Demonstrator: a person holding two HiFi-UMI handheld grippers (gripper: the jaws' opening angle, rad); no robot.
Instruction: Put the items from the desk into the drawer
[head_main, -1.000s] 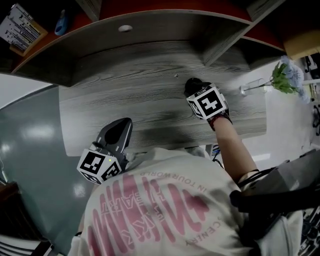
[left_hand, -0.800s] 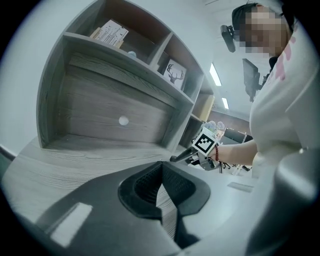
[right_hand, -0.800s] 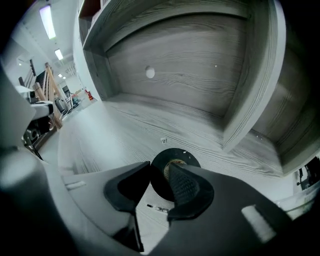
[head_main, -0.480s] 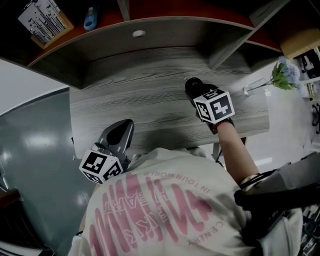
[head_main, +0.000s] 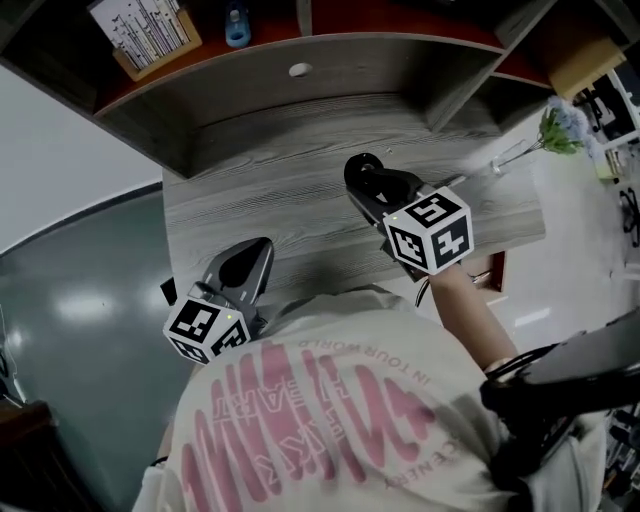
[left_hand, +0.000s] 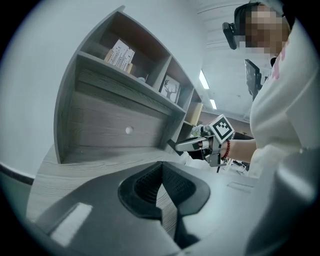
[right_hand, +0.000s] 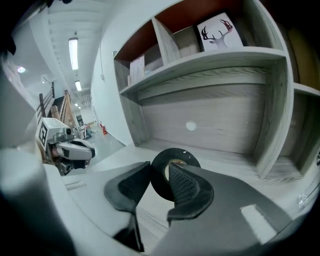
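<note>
Surface (head_main: 300, 200): grey wood-grain top with a shelf unit along its far edge. No other loose task items visible on it.

Drawer front (right_hand: 220, 125): the flat panel under the lowest shelf, with a round knob (right_hand: 190, 126). I read this as the drawer. It looks closed and flush.

Right hand-held gripper (right_hand: 160, 167): gripping a black tape roll (right_hand: 159, 184). Its jaws have just been closing with the roll between them, and now sit about half-spread with the pads on it. It looks like one jaw is outside the ring and the other at the hole, so it's pinching the wall. The roll is off the surface, face toward the gripper's camera, with the hole axis running roughly along the pointing line.

Left hand-held gripper (left_hand: 161, 167): jaws together with nothing between them. It sits low over the near-left part of the surface.

Key relation: the knob is straight ahead of the right hand-held gripper and slightly above its jaw line, well apart across the depth of the surface. In the head view the right one is nearer the knob, but it's loaded. The left one is free but farther back, and the knob lies ahead of it, slightly to its right.

My read is that the drawer has to open before the roll can go in, so the pull falls to the left one. The risk is the two crowding each other at the knob.
</note>
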